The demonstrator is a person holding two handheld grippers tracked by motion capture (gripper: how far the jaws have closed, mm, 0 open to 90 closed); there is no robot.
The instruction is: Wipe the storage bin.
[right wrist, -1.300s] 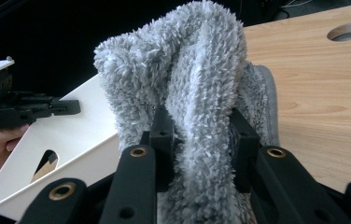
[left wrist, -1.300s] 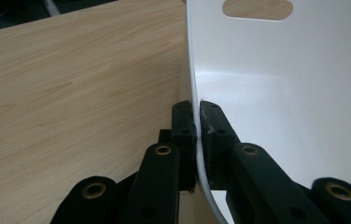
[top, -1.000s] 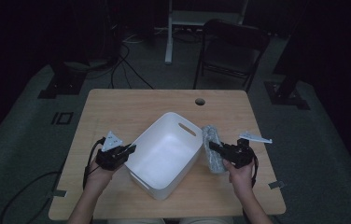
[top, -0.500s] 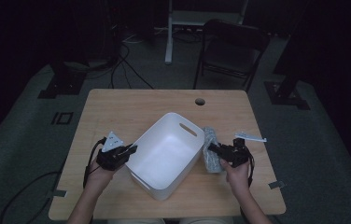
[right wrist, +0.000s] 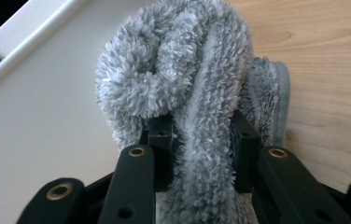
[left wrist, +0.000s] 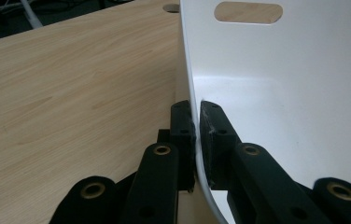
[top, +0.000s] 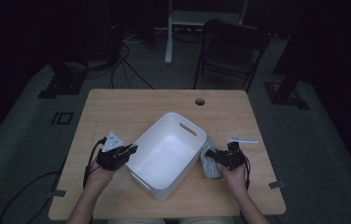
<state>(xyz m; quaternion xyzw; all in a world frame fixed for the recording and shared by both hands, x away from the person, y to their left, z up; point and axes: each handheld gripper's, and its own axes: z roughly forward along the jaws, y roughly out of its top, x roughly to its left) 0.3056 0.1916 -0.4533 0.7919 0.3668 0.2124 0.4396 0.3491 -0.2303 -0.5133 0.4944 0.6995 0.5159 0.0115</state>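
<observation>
The grey fluffy cloth [right wrist: 197,93] lies by the bench's right edge, long axis along the white bin's [top: 164,156] right wall; right gripper [top: 216,158] fingers clamp it, left gripper [top: 131,150] fingers pinch the bin's left wall

Left gripper view: the white plastic tub [left wrist: 276,93] runs off the top, right and bottom edges; its far handle slot is whole, the base hidden behind the jaws. Right gripper view: the grey fluffy rolled towel [right wrist: 197,93] is cut off at the bottom edge, its lower end hidden between the jaws. High view: the small pale flat strip [top: 242,139] near the table's right edge is too small to identify.
</observation>
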